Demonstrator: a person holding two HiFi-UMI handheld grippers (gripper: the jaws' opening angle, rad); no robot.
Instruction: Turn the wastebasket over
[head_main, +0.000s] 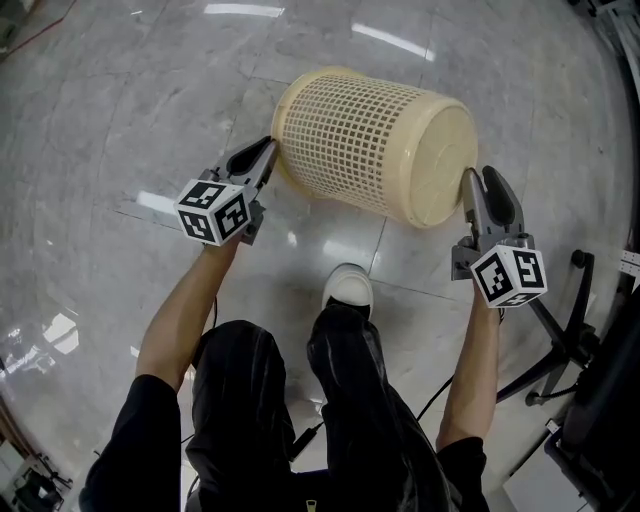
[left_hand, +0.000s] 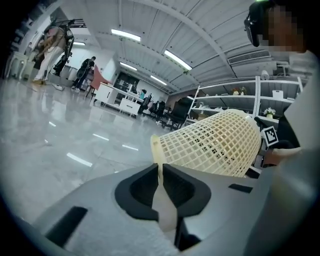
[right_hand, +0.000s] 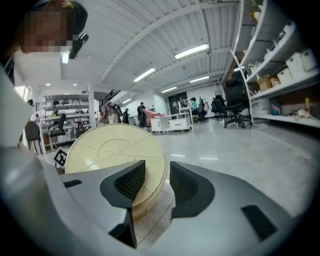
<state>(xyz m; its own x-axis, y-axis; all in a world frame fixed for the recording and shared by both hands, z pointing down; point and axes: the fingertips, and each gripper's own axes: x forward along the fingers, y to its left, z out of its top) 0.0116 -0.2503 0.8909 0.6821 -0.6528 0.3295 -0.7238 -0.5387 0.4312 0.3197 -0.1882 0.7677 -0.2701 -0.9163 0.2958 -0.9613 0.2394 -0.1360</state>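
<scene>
Left gripper (head_main: 266, 153) is pinched tight on the wastebasket (head_main: 360, 140) rim at 9 o'clock. Right gripper (head_main: 482, 180) sits slack around the base at 3, so it probably wants to clamp first, then roll.

Illumination is bright and even, supplied by ceiling strip lights (left_hand: 125, 34). The polished floor (head_main: 100, 120) returns streaked glare from them. Shadows are soft and faint. Both gripper views bend strongly and darken at the corners, and the nearest foreground appears slightly soft.
</scene>
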